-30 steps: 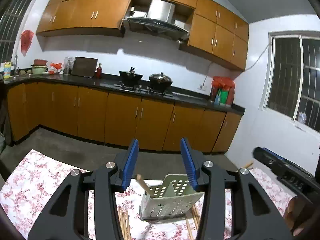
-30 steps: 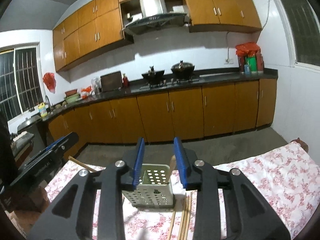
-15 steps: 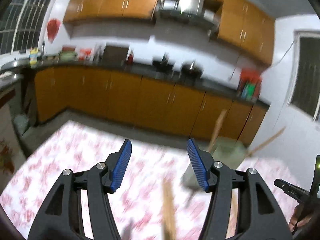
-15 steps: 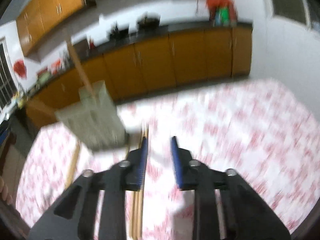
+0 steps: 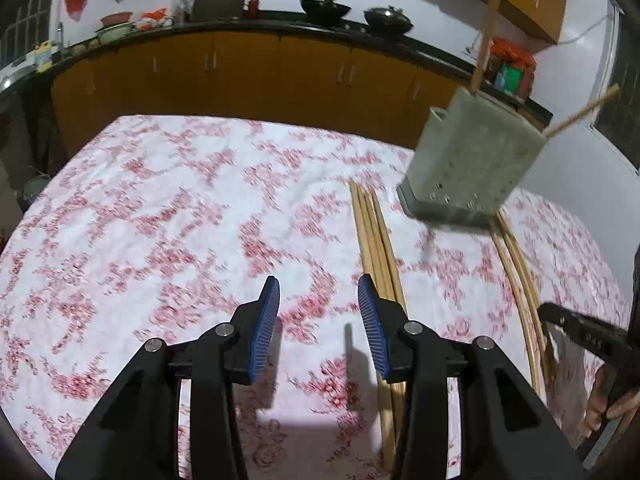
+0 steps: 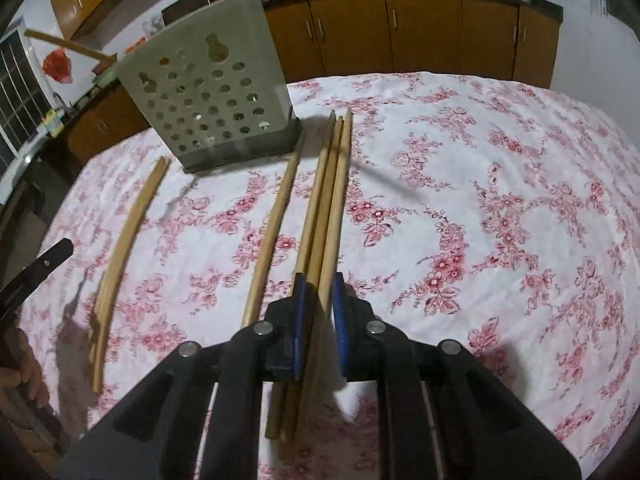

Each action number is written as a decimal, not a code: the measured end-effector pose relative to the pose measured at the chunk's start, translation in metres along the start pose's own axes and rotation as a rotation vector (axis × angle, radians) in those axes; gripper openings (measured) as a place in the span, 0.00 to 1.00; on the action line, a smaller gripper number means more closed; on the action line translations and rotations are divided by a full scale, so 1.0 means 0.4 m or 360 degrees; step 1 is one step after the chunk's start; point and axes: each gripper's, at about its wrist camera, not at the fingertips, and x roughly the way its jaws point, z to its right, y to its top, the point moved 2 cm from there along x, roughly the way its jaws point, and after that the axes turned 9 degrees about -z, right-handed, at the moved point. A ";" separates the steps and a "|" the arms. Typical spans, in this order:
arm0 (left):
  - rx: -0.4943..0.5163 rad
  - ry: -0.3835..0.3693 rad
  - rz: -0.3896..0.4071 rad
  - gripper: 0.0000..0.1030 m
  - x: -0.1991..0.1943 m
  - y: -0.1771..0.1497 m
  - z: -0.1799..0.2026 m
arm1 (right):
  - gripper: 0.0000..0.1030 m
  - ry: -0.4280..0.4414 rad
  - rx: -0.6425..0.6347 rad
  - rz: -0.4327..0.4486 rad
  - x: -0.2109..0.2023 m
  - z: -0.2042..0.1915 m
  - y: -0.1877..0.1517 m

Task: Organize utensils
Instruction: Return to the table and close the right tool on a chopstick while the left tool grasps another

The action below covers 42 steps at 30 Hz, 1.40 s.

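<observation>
Handling: pale wooden chopsticks (image 6: pixel 328 200), long, thin, round; judged light and stiff, smooth enough to roll on cloth or slide out of flat pads. Several taken at once likely to fan or scissor.
Grip point: best near thick ends, pads square across shafts, so bundle stays parallel; thin tips left free to lead into holder.
Look of sticks: plain unfinished wood, tapering toward far tips; bundle of three or so lying side by side, one single stick (image 6: pixel 276 216) just beside it to left, another curved-looking pair (image 6: pixel 120 248) well apart at far left (curve likely lens effect).
Holder: grey-green perforated plastic utensil holder (image 6: pixel 212 96), round holes across face, standing upright on table beyond stick tips; two sticks already poking out of top, leaning.
Location: all loose sticks flat on white cloth with red floral print (image 6: pixel 500 208) covering table, tips pointing toward holder base.
Right tool (image 6: pixel 319 316): blue pads narrowed around bundle, low over cloth; firm contact not certain, so clenched or not cannot be told.
Left tool (image 5: pixel 318 320): spread wide, nothing between pads, hovering above cloth just left of another stick group (image 5: pixel 376 248).
Stage: judged early; most sticks not yet in holder.
</observation>
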 end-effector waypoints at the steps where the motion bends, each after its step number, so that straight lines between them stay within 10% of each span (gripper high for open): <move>1: 0.0013 -0.0004 -0.0011 0.40 0.003 -0.005 0.005 | 0.14 -0.0015 0.0002 0.0007 0.000 0.001 0.002; 42: 0.0223 -0.0079 -0.0187 0.22 0.054 -0.070 0.071 | 0.08 -0.0243 0.0038 0.0052 0.018 0.060 0.017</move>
